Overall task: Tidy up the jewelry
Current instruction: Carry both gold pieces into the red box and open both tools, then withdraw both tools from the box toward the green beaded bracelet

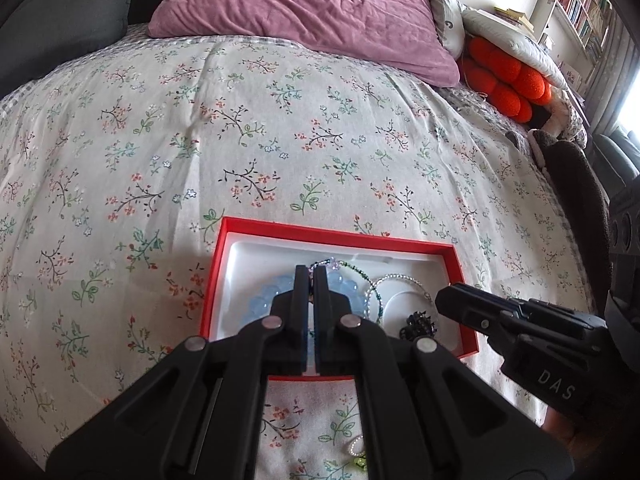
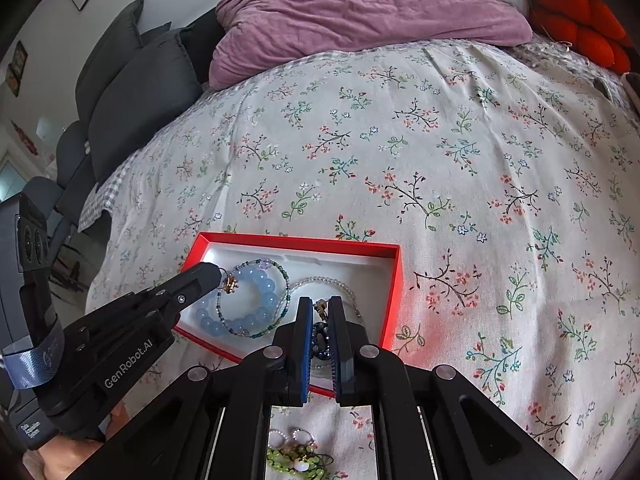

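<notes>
A red box (image 1: 404, 242) (image 2: 394, 296) with a white tray insert lies on the floral bedspread. In it are a pale blue bead bracelet (image 1: 260, 300) (image 2: 262, 280), a green-bead strand (image 2: 285, 276), a clear bead bracelet (image 1: 400, 278) (image 2: 340, 282) and a dark beaded piece (image 1: 418, 326) (image 2: 320, 342). My left gripper (image 1: 311, 270) (image 2: 221, 276) is shut on a small gold crown charm (image 2: 231, 284) over the blue bracelet. My right gripper (image 2: 320, 304) (image 1: 440, 300) hovers over the dark piece, its jaws a little apart with a small gold piece (image 2: 320, 307) between the tips.
Green-bead jewelry and small pearl hoops (image 2: 298, 454) (image 1: 358, 452) lie on the bedspread in front of the box. A mauve pillow (image 1: 304, 12) and orange cushion (image 1: 504, 76) sit at the bed's far end. Grey cushions (image 2: 132, 92) stand on the left.
</notes>
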{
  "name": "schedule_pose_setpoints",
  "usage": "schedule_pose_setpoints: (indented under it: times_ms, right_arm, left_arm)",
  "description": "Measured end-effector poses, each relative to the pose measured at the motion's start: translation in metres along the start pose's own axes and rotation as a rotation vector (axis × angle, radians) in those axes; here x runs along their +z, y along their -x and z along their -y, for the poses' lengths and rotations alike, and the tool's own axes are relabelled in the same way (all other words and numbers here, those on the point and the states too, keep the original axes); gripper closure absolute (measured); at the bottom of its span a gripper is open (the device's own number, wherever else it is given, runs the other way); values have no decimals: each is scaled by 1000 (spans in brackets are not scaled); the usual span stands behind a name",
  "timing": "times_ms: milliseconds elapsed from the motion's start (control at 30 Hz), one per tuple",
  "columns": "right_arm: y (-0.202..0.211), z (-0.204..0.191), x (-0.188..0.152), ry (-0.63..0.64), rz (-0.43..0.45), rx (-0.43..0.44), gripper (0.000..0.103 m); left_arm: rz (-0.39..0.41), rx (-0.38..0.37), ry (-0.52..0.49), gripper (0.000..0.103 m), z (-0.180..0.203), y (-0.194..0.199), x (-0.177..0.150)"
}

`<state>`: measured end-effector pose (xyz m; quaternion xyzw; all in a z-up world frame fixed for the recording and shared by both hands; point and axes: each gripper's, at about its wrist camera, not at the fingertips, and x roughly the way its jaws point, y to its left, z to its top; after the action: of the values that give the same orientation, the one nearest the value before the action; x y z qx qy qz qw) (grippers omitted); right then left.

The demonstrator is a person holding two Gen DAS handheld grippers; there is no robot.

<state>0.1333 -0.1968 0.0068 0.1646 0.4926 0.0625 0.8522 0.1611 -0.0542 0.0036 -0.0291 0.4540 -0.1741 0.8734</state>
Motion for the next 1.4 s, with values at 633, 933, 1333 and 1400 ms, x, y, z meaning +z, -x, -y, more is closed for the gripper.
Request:
schedule_pose_setpoints:
  times_ms: [633, 933, 1333, 1400]
  right_arm:
    - [48, 6, -3, 17, 45, 22, 46]
    - [71, 4, -22, 96, 52, -13, 21]
    - [72, -15, -75, 264, -2, -42, 13]
    - [68, -15, -85, 279, -12, -56, 13]
  left_arm:
    - [14, 21, -75, 36, 8, 45, -13]
    - [-34, 86, -130, 11, 8, 65, -43]
    - [-66, 95, -134, 1, -2, 83, -77]
    - [-76, 90, -138, 1, -4, 84, -83]
